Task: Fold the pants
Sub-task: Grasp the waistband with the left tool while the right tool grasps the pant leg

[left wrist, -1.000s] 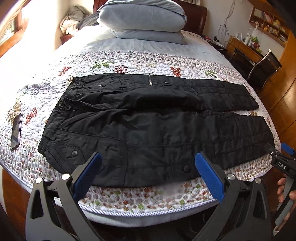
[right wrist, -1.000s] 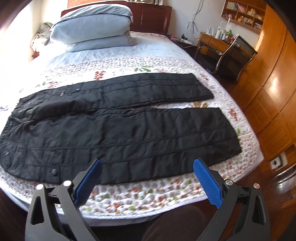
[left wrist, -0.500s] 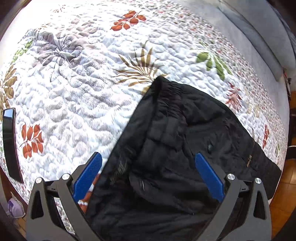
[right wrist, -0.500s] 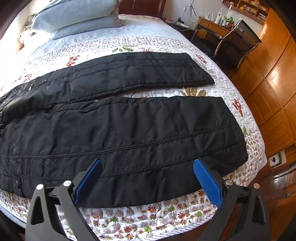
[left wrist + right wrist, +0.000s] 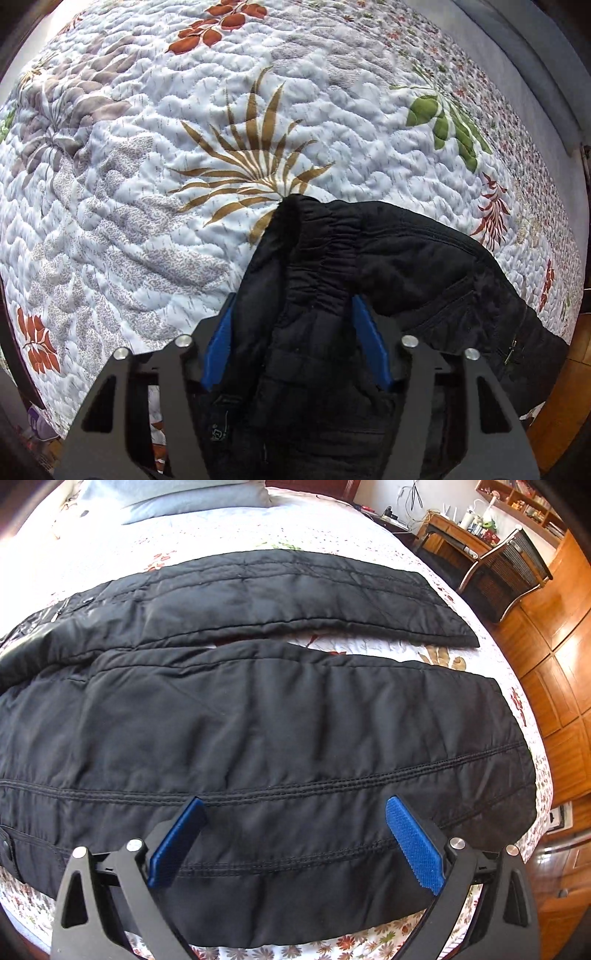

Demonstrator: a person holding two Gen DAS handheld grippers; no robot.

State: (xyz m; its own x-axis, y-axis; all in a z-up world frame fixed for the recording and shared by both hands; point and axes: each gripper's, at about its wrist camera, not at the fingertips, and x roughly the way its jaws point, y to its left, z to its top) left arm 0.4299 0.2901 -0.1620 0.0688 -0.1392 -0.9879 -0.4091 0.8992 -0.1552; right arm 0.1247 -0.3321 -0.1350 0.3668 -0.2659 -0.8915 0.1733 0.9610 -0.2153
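Black padded pants (image 5: 258, 720) lie spread flat on the bed, both legs running to the right. In the left wrist view my left gripper (image 5: 295, 343) has its blue pads closed in on the gathered elastic waistband of the pants (image 5: 317, 266), which bunches up between them. In the right wrist view my right gripper (image 5: 295, 842) is open, its blue pads wide apart over the near leg, close to its lower edge.
The bed has a white quilt with a leaf print (image 5: 184, 184) (image 5: 369, 941). Grey pillows (image 5: 192, 498) lie at the head. A desk and chair (image 5: 506, 565) and wooden cupboards (image 5: 561, 664) stand to the right of the bed.
My left gripper has swung to the waistband corner and closed on it. My right gripper has come down closer over the near leg and stays open.
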